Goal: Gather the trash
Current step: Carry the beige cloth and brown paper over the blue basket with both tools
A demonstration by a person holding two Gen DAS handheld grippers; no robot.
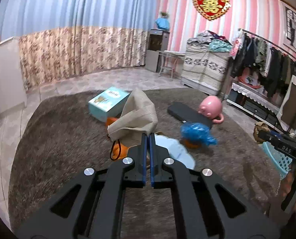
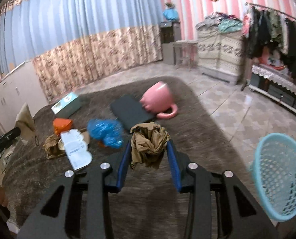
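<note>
My cams are over a brown shag rug (image 2: 187, 107); pink pig mug (image 2: 157, 101) tipped on its side near the rug's far edge, touching a flat black case (image 2: 131, 113); teal box (image 1: 106, 104) toward the far-left corner; blue-and-floral curtain (image 1: 78, 39) along the back wall; red heart ornament (image 1: 211, 4) on the striped wall; clothes rack (image 1: 267, 59) on the right, off the rug.

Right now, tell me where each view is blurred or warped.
Left wrist: blue bag and white paper smeared by motion, curtains bowed by the fisheye. Right wrist: pink mug and basket blurred, brown wad in the claw sharper.
</note>
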